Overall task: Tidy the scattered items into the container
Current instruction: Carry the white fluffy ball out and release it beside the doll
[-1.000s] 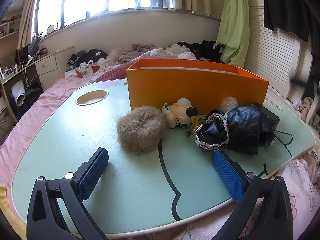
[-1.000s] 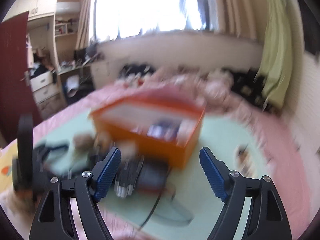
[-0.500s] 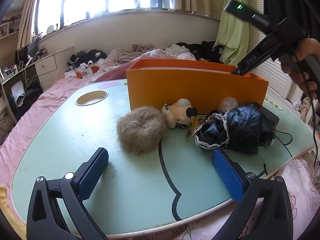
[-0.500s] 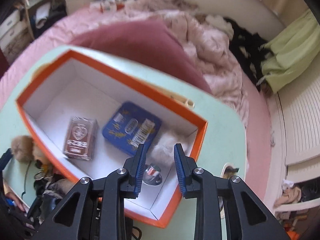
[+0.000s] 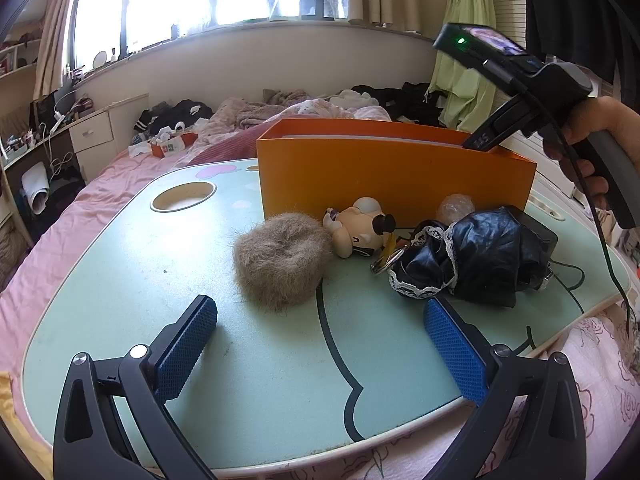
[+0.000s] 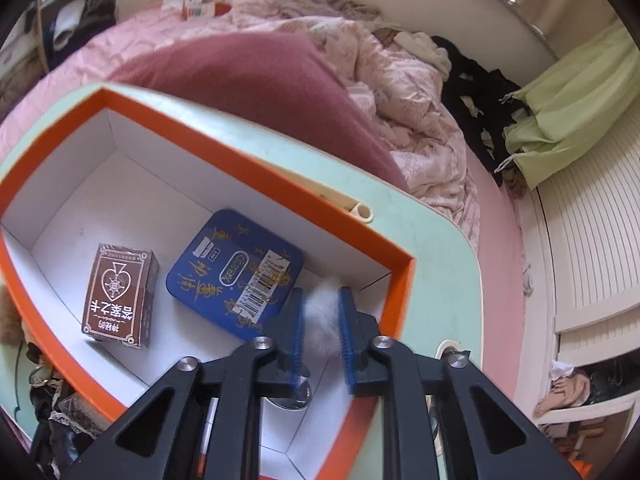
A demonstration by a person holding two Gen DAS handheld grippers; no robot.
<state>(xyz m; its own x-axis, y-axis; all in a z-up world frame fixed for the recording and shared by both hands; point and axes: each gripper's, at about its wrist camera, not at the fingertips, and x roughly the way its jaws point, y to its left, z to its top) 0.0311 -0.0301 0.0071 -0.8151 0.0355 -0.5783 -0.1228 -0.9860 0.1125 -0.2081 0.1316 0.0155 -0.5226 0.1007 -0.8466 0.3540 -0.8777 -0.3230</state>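
Observation:
An orange box (image 5: 396,176) stands on the mint-green table (image 5: 140,280). In front of it lie a brown fur puff (image 5: 282,262), a mouse figurine keychain (image 5: 360,230) and a black lace-trimmed bundle (image 5: 476,258). My left gripper (image 5: 320,344) is open and empty near the table's front edge. My right gripper (image 6: 322,316) reaches down into the box (image 6: 256,168), shut on a white fluffy pompom (image 6: 322,314). Inside the box lie a brown card pack (image 6: 118,294) and a blue tin (image 6: 240,274).
A black device with a cable (image 5: 540,236) sits behind the bundle at the table's right. A cup-holder hole (image 5: 182,196) is at the table's far left. The table stands on a pink bed with rumpled bedding (image 6: 380,80).
My right gripper swung over the box, closed its fingers and dipped lower into it, with the white pompom between them. The left gripper and the table items have not moved.

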